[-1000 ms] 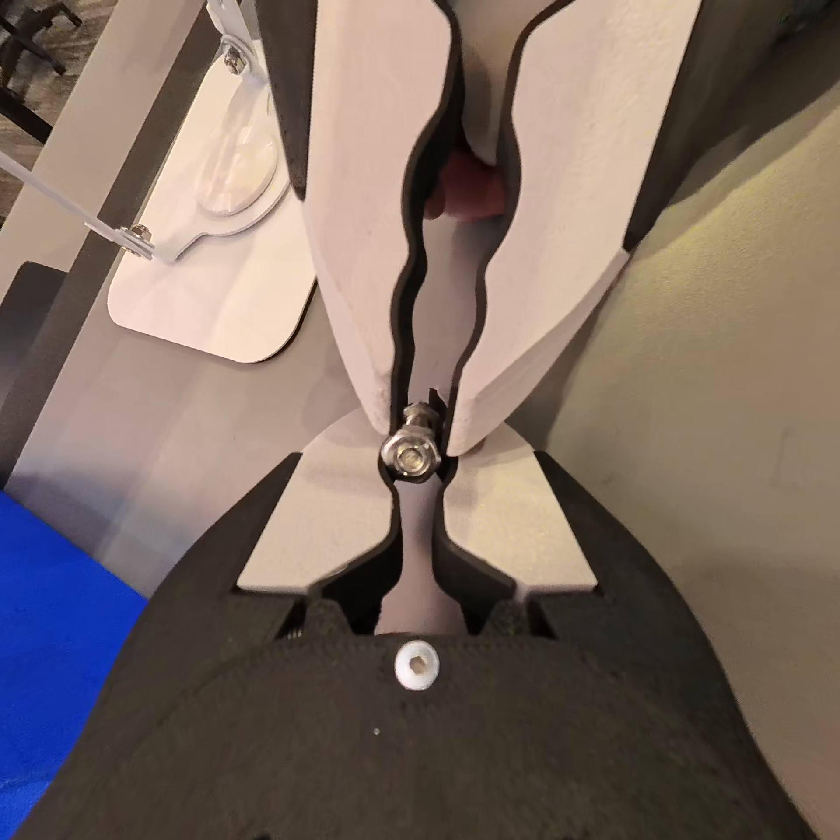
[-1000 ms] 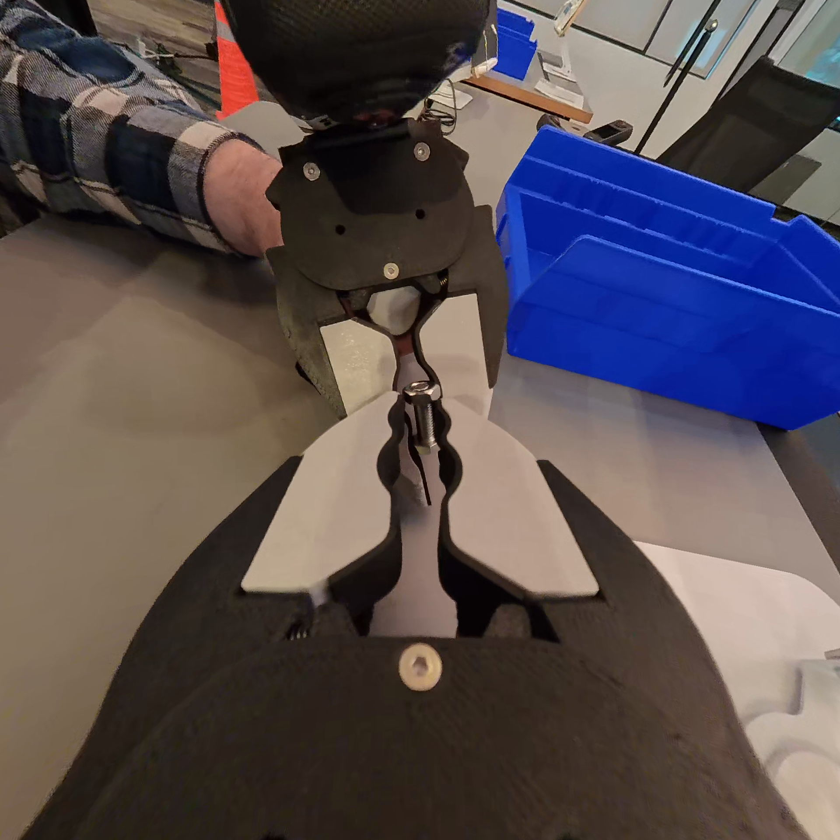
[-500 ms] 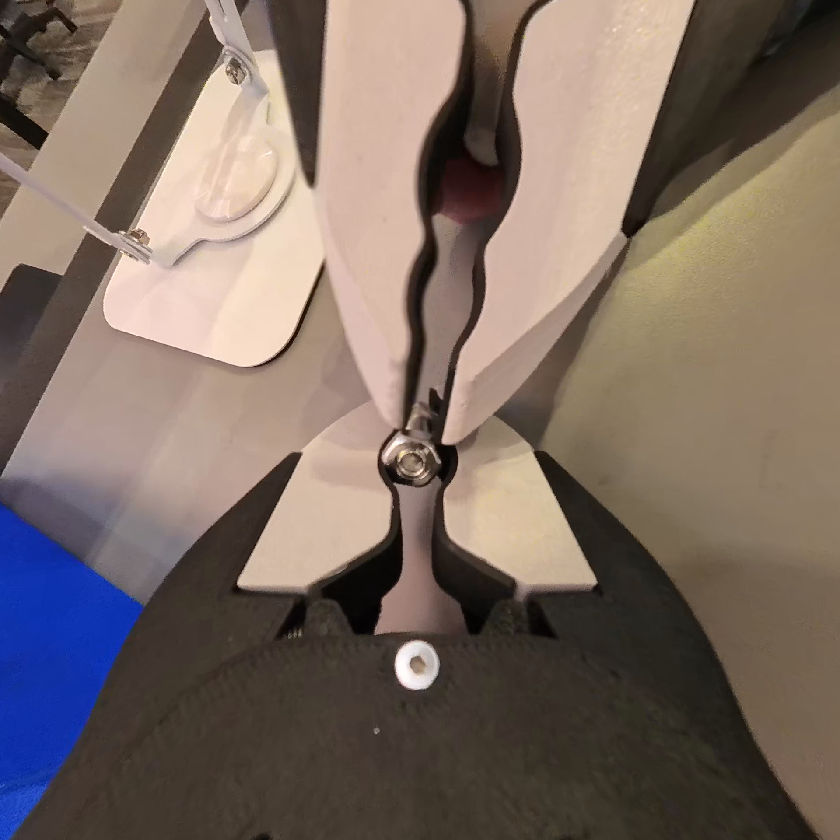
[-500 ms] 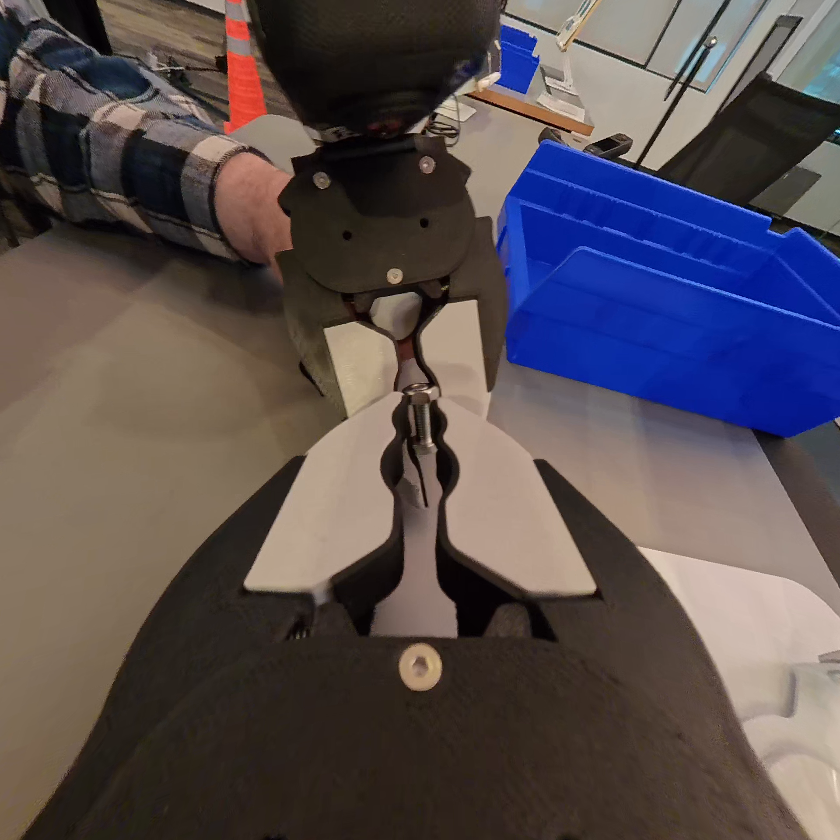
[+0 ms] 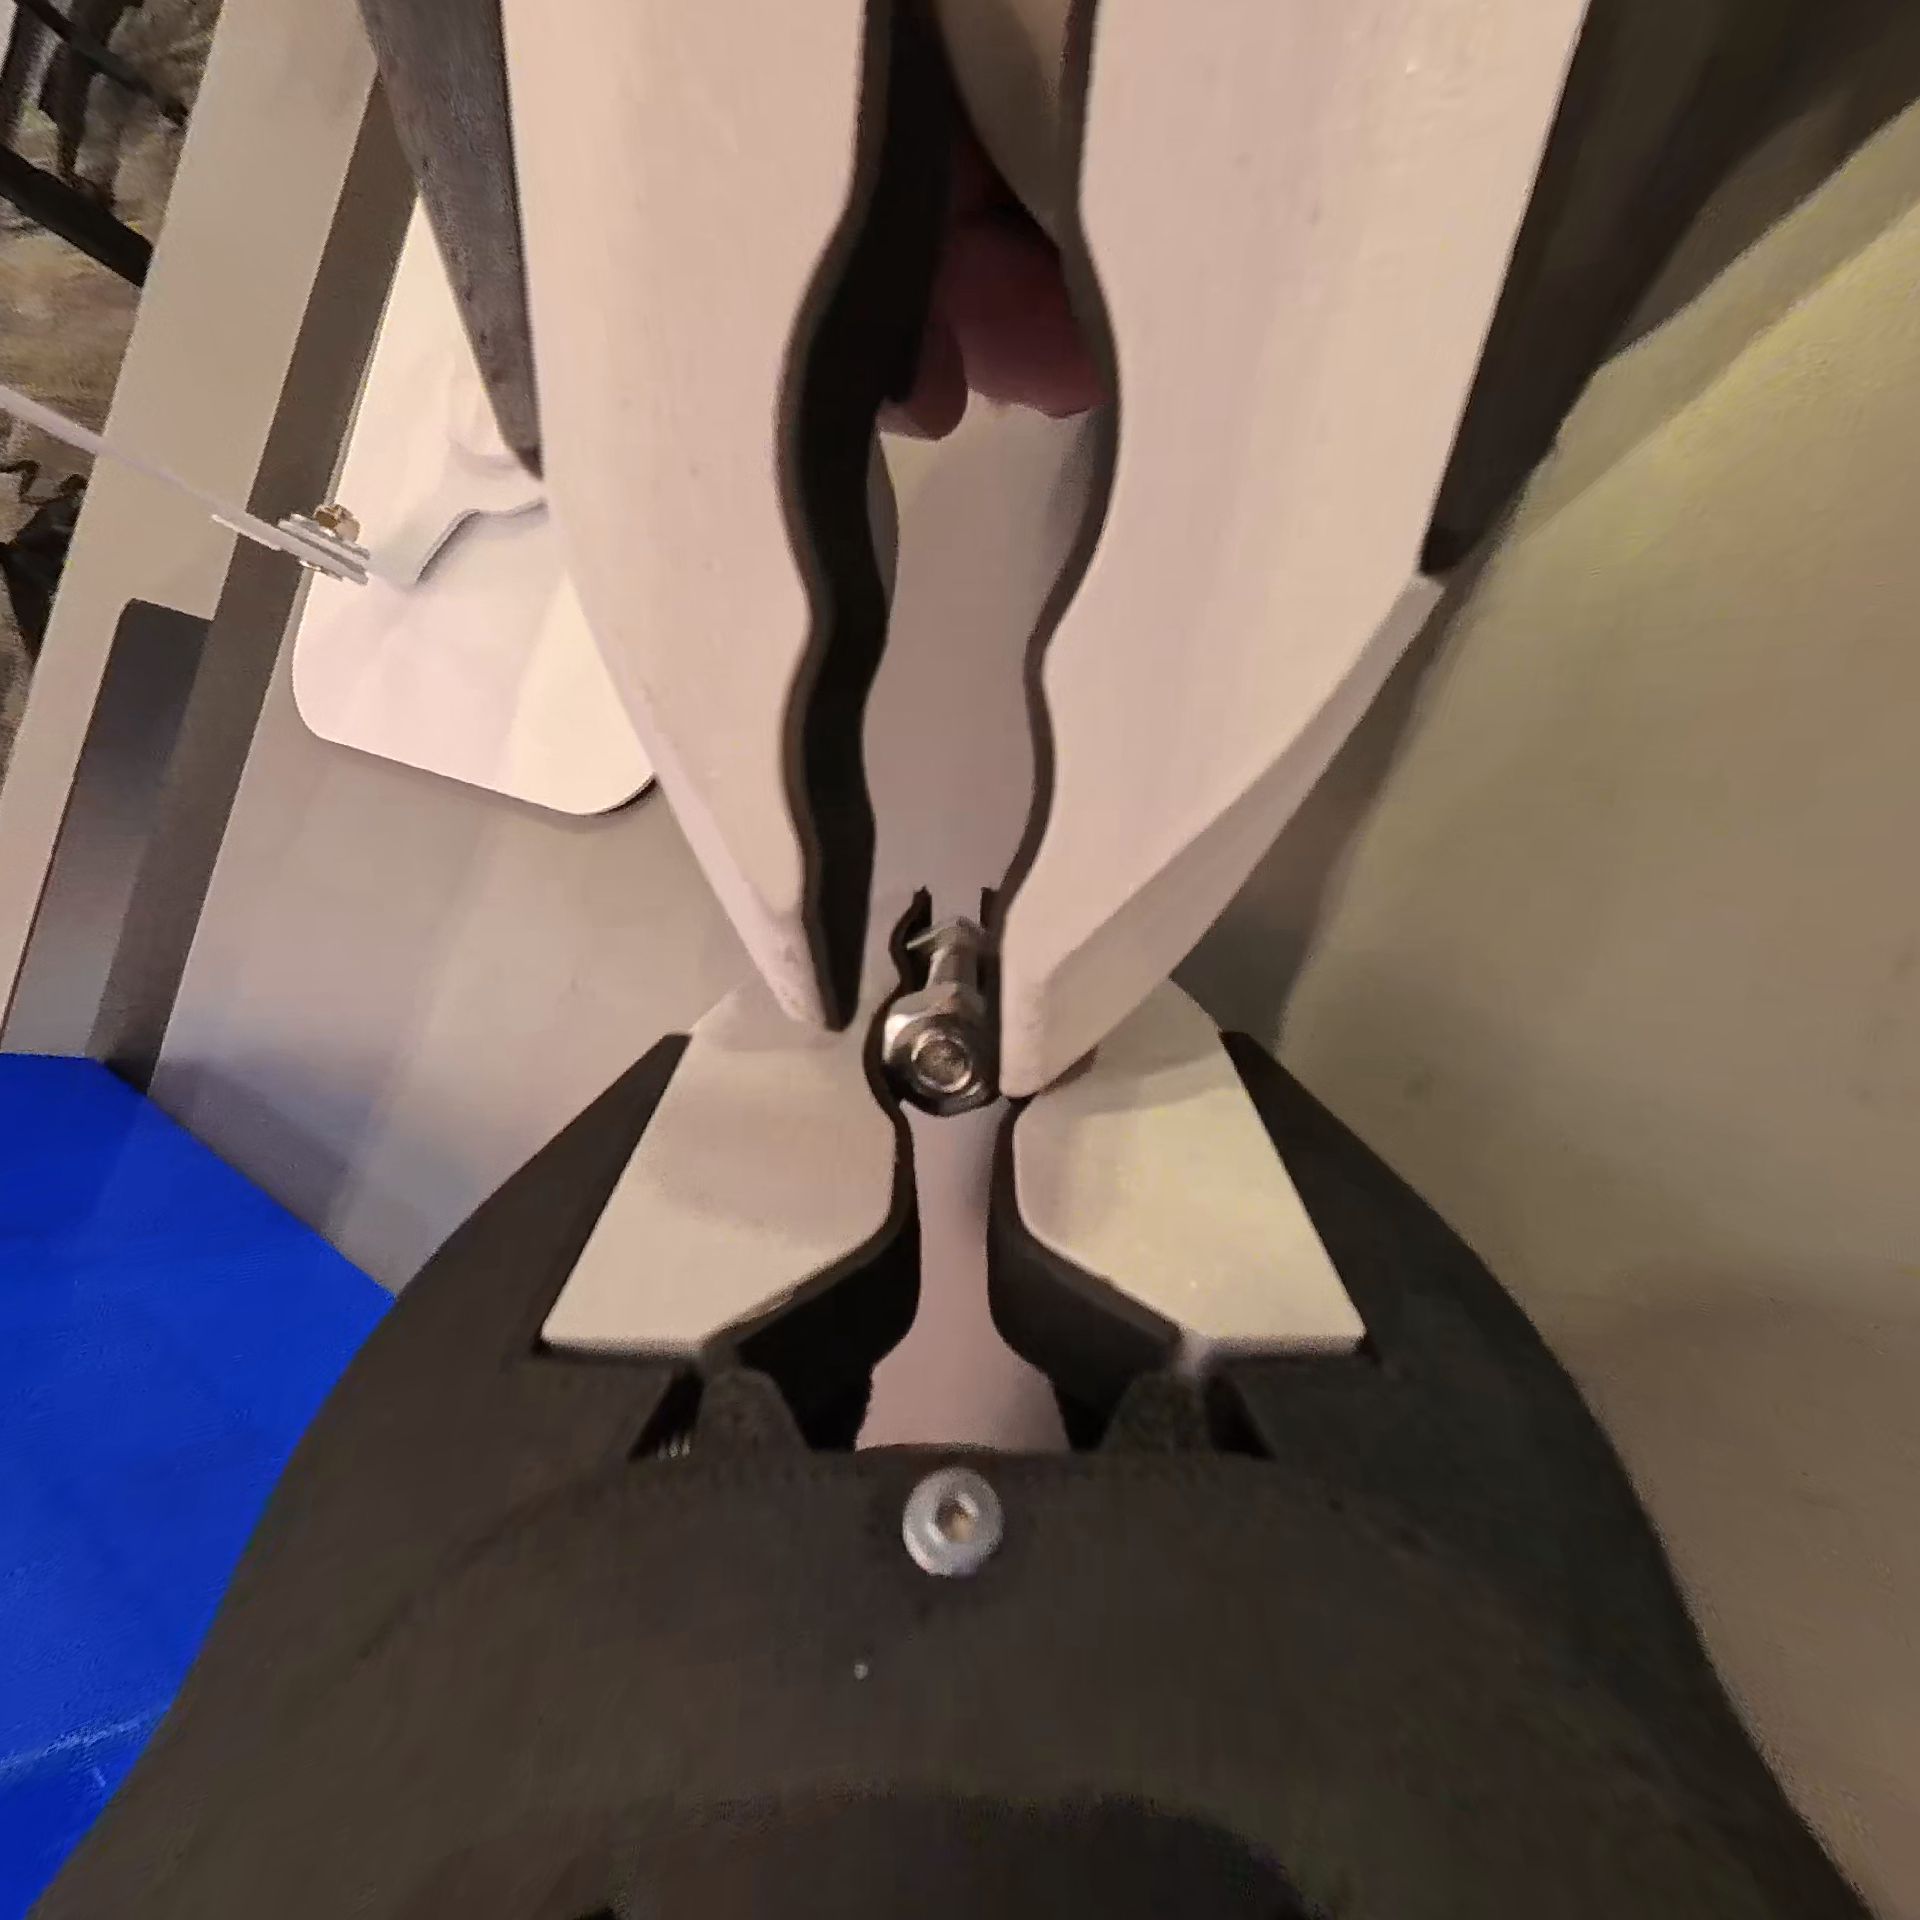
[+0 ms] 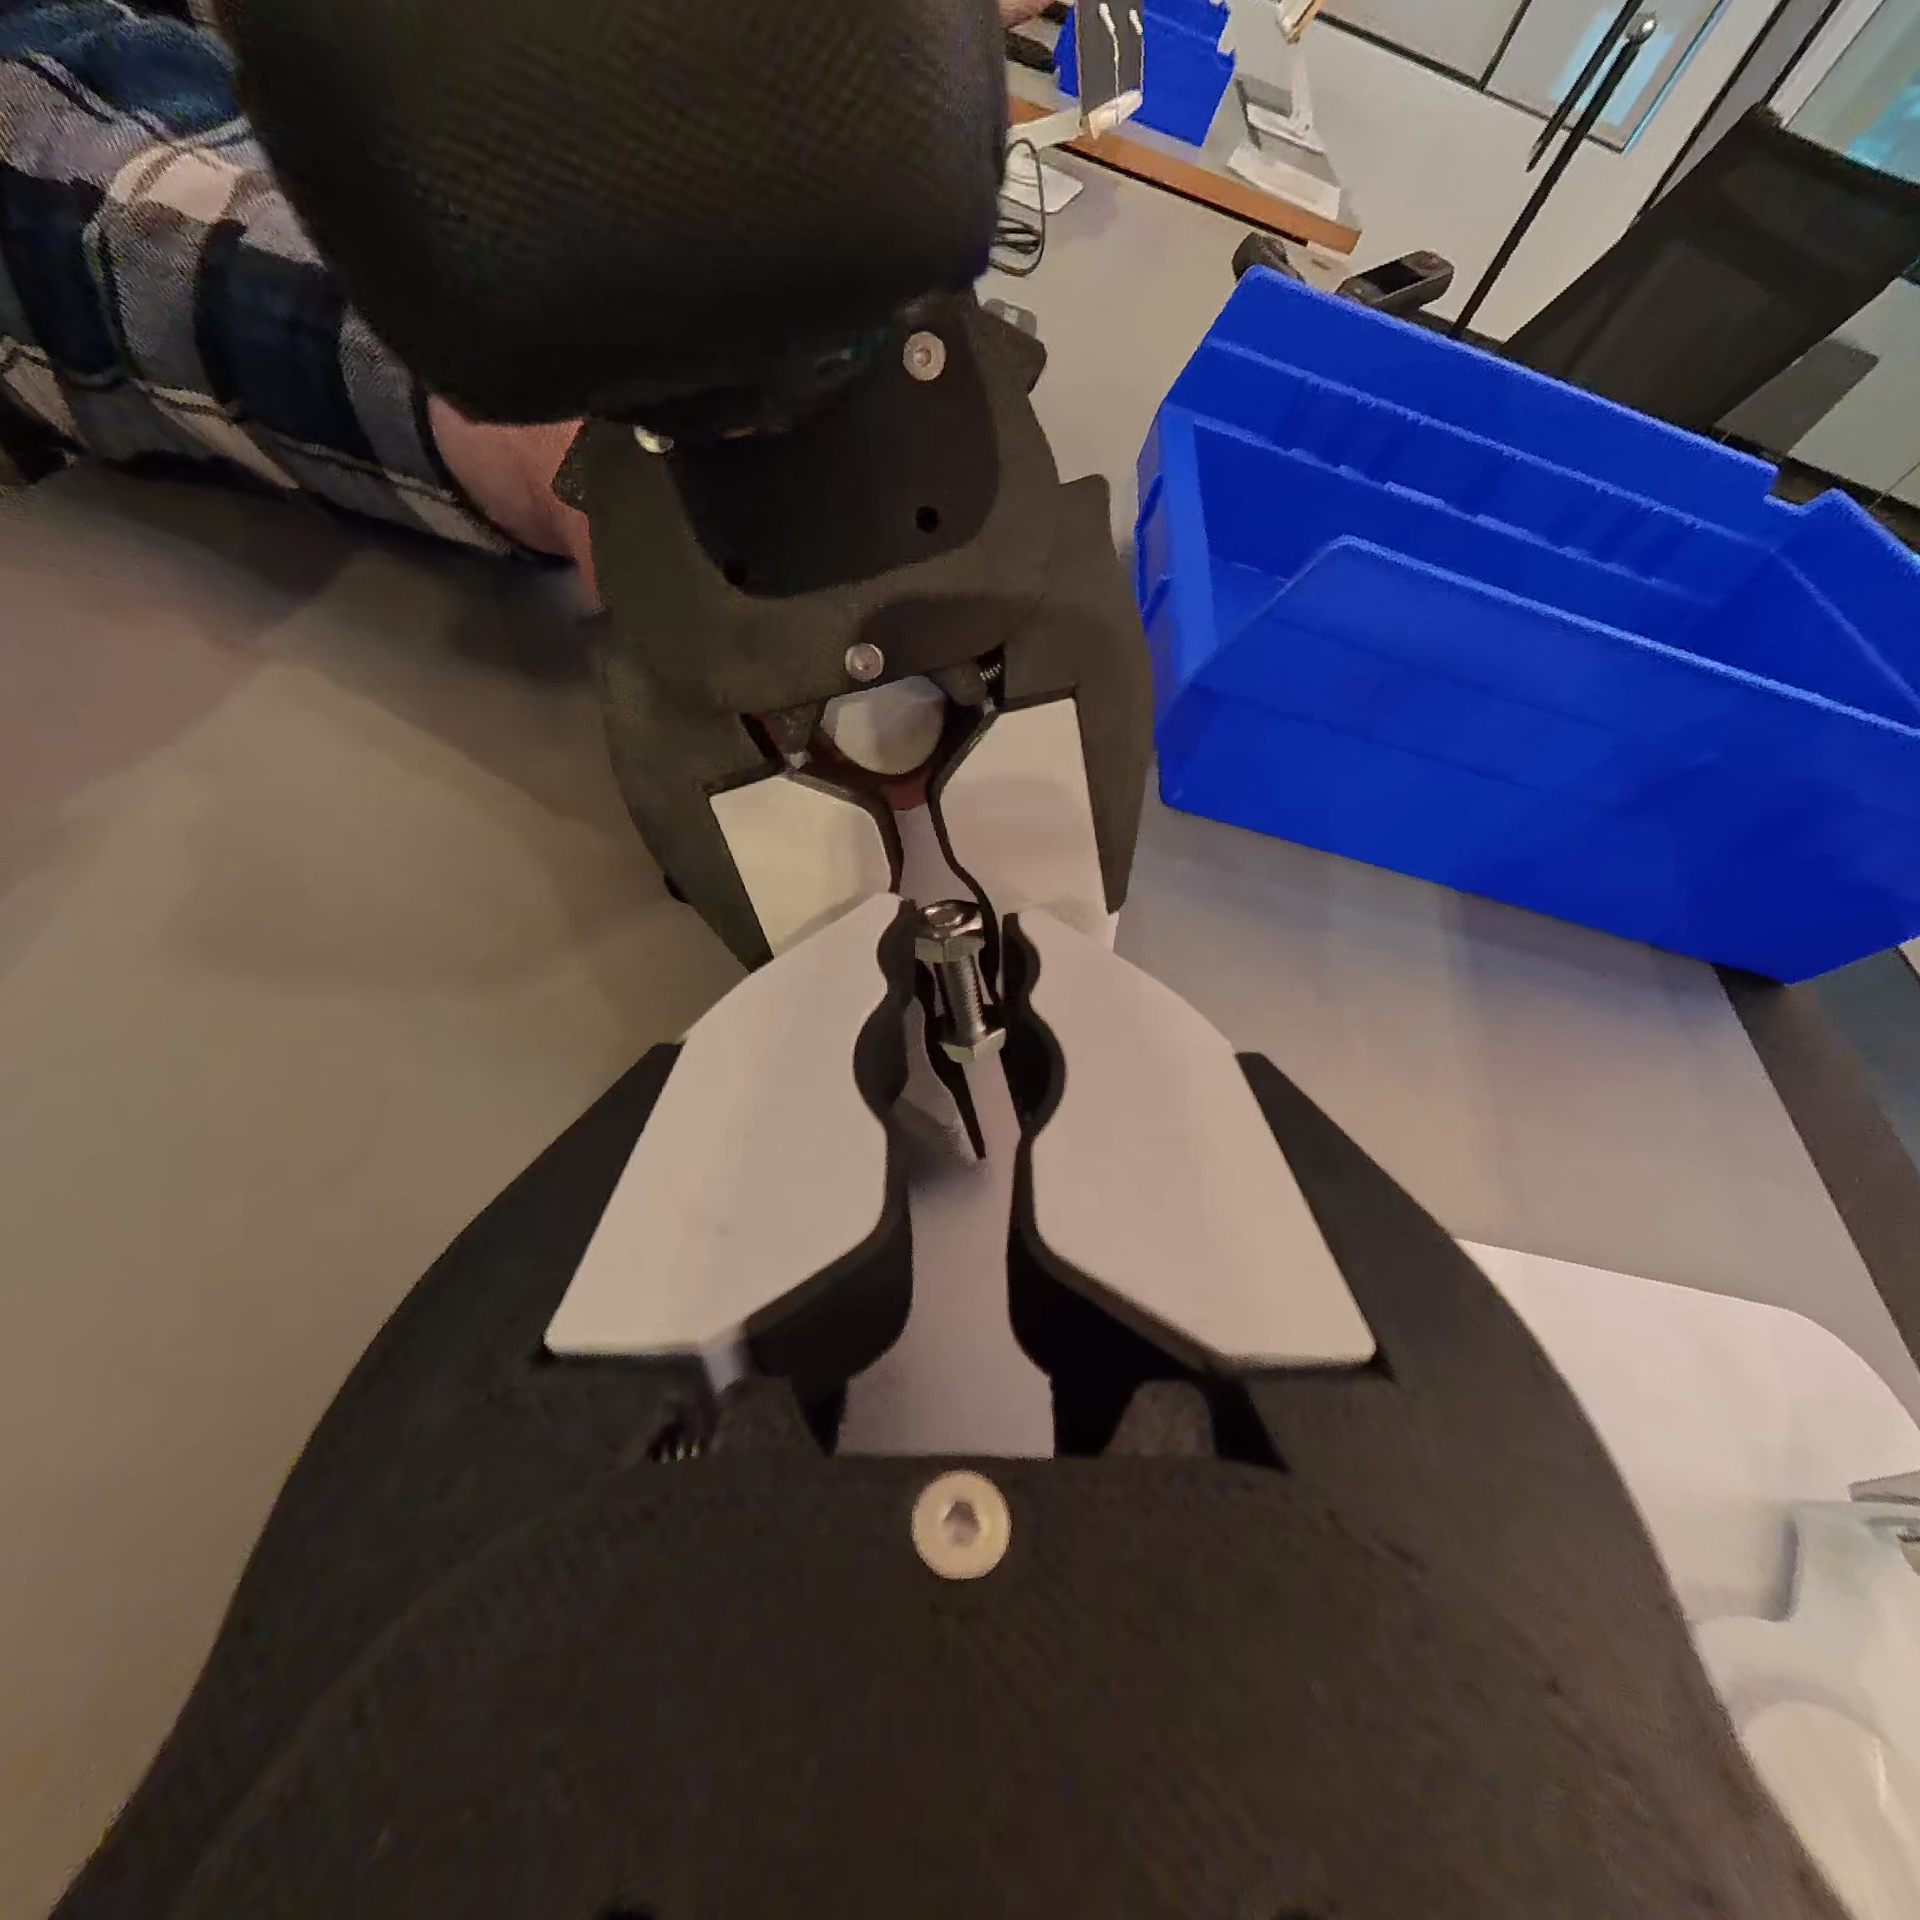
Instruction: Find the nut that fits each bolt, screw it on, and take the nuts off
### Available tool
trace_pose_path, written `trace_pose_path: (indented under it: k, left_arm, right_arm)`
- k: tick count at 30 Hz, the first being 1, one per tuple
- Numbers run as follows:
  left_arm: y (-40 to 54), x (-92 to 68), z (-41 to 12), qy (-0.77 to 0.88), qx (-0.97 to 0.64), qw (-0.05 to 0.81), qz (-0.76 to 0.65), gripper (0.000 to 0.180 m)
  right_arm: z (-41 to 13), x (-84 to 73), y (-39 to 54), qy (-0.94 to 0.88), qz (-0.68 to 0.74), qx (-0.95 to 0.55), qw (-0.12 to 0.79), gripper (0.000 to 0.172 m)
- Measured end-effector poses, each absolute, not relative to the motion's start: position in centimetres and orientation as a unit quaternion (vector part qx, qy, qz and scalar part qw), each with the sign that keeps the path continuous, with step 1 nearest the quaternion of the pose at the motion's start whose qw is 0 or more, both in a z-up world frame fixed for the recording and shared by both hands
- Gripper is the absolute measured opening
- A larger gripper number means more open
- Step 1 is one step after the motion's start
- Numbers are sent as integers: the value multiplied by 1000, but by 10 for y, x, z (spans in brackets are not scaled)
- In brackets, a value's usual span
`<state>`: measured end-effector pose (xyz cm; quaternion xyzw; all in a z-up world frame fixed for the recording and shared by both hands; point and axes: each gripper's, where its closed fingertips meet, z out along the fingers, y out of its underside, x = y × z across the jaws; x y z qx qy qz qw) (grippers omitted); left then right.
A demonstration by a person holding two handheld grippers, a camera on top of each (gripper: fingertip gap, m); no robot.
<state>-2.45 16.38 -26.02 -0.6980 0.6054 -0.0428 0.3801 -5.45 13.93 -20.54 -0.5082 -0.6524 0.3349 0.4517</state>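
While clamped at its nut (image 5: 935, 1060) by the left gripper (image 5: 940, 1070), bolt (image 6: 961, 987) held above the table (image 6: 312, 935), right gripper (image 6: 961, 997) jaws parted around its shaft, gripping nothing. Nut apparently threaded on; removal seemingly left. Beyond, blue bin (image 6: 1507, 707) toward the far right edge.

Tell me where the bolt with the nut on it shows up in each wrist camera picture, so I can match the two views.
Left wrist view: the bolt sits at picture centre, seen end-on, between the left gripper's fingertips.
Right wrist view: the same bolt sits just above centre, seen lengthwise, between the right gripper's parted fingers.
Shared landmark: the blue bin at lower left in the left view, at upper right in the right view.
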Motion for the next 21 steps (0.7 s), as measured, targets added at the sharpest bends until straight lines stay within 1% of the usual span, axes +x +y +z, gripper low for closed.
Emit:
trace_pose_path:
  k: [1, 4, 7, 10, 14, 16, 18, 19, 21]
  left_arm:
    - [164, -24, -260, 604, -699, 381, -46, 8]
    - [163, -23, -259, 604, -698, 381, -49, 8]
    - [160, -21, -260, 613, -693, 378, -46, 8]
    - [161, -21, -259, 612, -692, 379, -45, 8]
    - [169, -27, -257, 593, -706, 387, -36, 8]
    - [173, -28, -253, 583, -706, 401, -26, 9]
    - [181, -31, -246, 572, -703, 424, 9, 8]
    - [185, -32, -242, 567, -698, 436, 29, 8]
    - [190, -34, -236, 557, -693, 455, 53, 8]
  right_arm:
    - [-205, -55, 138, -654, 336, -505, 451, 13]
    - [-204, -54, 137, -653, 345, -504, 448, 12]
    - [-203, -53, 138, -652, 347, -501, 451, 0]
    - [-201, -52, 138, -651, 352, -498, 452, 0]
    - [-197, -48, 143, -636, 362, -511, 451, 20]
    - [-198, -47, 144, -624, 372, -527, 442, 23]
    - [-196, -48, 145, -595, 398, -551, 429, 30]
    - [-195, -48, 147, -575, 408, -568, 424, 31]
    - [-197, -48, 153, -548, 412, -596, 418, 46]
